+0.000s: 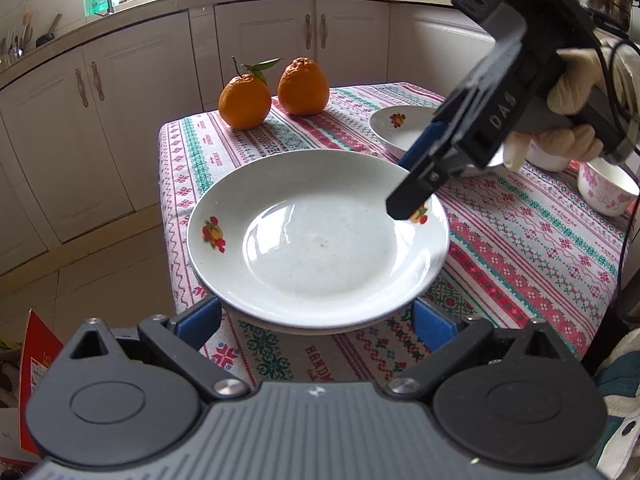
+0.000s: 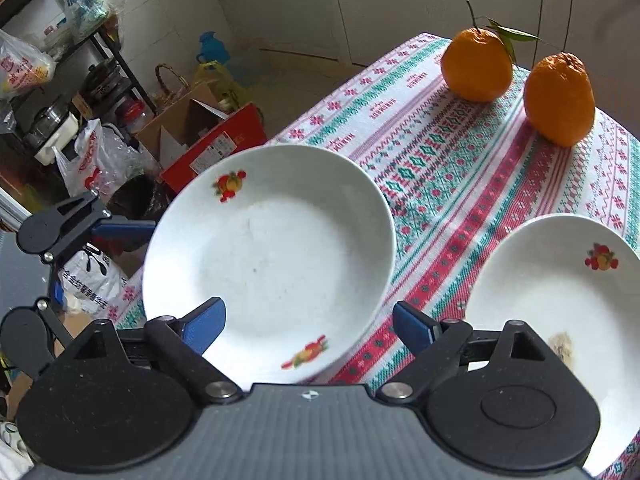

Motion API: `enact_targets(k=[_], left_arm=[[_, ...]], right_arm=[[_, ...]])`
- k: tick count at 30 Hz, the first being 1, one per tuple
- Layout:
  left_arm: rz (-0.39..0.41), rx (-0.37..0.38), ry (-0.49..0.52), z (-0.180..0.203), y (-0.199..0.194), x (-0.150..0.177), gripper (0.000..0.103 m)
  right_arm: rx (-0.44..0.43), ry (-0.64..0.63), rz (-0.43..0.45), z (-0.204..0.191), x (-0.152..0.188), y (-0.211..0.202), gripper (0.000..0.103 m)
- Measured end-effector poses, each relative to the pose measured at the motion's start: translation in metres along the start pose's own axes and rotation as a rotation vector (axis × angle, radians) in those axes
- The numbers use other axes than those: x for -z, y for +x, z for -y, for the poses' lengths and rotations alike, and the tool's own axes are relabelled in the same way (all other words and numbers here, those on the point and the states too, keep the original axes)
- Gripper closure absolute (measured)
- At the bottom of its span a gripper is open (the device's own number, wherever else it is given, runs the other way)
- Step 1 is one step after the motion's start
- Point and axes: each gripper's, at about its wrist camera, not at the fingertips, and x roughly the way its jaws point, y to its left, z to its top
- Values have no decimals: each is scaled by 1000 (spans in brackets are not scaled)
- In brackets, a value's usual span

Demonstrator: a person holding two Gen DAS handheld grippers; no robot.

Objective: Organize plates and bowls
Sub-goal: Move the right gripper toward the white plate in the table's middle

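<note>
Beside the two oranges (image 1: 276, 90) on the table (image 1: 520, 248), the plate (image 1: 316, 236) lies flat with the spread left tool (image 1: 316, 316) under its near rim and the spread right tool (image 2: 308, 326) astride its far rim; close squarely before lifting.

The large white plate (image 1: 318, 236) in front of me is deep and round, with small fruit prints on its rim at nine and three o'clock. Its near edge hangs over the table edge. A second white plate (image 2: 560, 320) with the same print lies flat at my two o'clock. A small white bowl (image 1: 606, 188) with pink flowers stands upright further right.
</note>
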Motion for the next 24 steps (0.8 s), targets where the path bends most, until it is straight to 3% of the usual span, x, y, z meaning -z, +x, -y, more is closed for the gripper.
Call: enact_targets(k=[6, 11, 18, 24], left_arm=[[43, 8, -31, 4, -14, -4, 3], [87, 13, -42, 16, -27, -9, 3], [108, 31, -20, 39, -33, -16, 3], [118, 36, -6, 53, -32, -25, 3]], right_arm=[[25, 55, 76, -2, 30, -22, 3], [137, 60, 179, -11, 63, -45, 0], [379, 126, 240, -3, 112, -51, 0], [432, 247, 255, 18, 134, -43, 0]])
